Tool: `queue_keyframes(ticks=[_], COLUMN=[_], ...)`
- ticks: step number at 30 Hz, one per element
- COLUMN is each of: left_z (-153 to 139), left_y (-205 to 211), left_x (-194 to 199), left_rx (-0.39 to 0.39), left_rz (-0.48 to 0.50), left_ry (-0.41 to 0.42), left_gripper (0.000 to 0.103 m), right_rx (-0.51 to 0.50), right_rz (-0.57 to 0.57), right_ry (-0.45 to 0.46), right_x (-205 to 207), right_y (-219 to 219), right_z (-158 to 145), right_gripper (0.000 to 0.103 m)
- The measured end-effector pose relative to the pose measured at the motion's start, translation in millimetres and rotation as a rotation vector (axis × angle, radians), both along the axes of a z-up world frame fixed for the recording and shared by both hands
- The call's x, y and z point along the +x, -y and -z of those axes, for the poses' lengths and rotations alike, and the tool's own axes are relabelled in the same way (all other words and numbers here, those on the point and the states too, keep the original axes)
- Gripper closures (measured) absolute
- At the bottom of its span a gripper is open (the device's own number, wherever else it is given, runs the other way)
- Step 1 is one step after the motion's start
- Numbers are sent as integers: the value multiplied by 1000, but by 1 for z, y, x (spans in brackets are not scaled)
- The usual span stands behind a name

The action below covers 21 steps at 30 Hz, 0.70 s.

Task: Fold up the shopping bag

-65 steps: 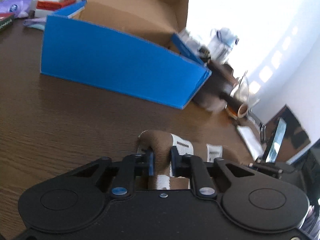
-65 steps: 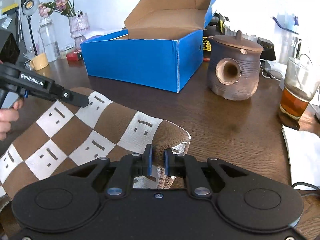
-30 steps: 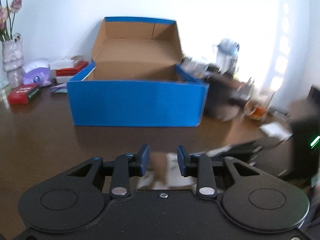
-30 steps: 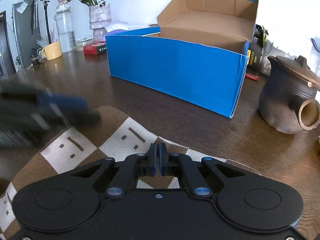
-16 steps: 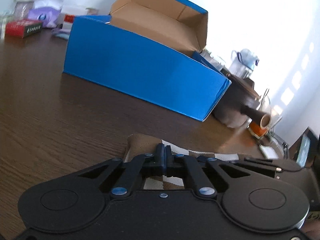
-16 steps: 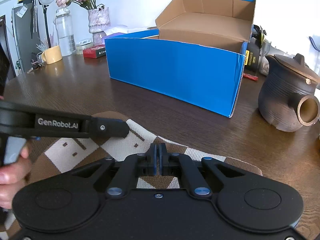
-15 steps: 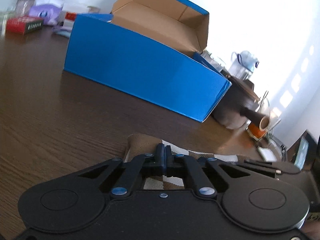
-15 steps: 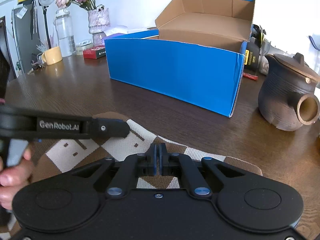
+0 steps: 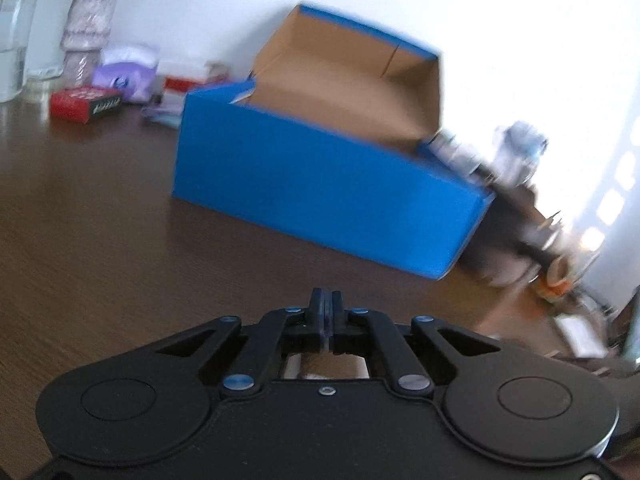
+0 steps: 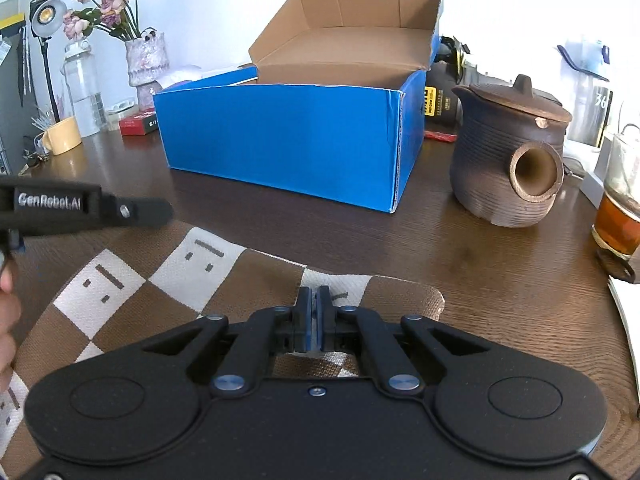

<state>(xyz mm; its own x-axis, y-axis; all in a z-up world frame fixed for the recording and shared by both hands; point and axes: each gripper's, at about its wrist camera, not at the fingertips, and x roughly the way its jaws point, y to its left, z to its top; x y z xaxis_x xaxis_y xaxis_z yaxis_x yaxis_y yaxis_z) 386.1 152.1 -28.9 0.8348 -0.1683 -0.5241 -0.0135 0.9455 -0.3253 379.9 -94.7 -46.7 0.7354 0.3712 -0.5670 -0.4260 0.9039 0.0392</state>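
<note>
Now both grippers pinch bag [image 10: 132,292].

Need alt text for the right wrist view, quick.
Shut right tool over a brown-and-white checkered shopping bag lying on a dark wooden table. Behind stand an open blue cardboard box and brown clay pot; left tool enters at left.

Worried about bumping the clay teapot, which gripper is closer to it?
Right. The right gripper has the teapot ahead to its right; the left gripper is farther off, over the bag's left side.
</note>
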Motion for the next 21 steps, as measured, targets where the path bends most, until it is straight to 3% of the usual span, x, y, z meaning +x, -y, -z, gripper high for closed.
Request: queue_keyframes(ticks=[5, 10, 12, 17, 21], left_z=[-2, -7, -15, 0, -2], left_y=[8, 18, 17, 21, 35], left_x=[0, 0, -1, 0, -2], left_rx=[58, 136, 124, 170, 261], left_rz=[1, 15, 30, 63, 56], left_ry=[-1, -17, -43, -38, -33], left_gripper=[99, 99, 99, 99, 99], right_rx=[20, 32, 35, 84, 70], right_rz=[105, 127, 124, 134, 172], right_ry=[59, 18, 9, -25, -24], right_x=[-5, 4, 5, 3, -9], right_y=[9, 17, 18, 27, 34], right_z=[-11, -3, -3, -11, -19], right_gripper=[103, 103, 103, 103, 99])
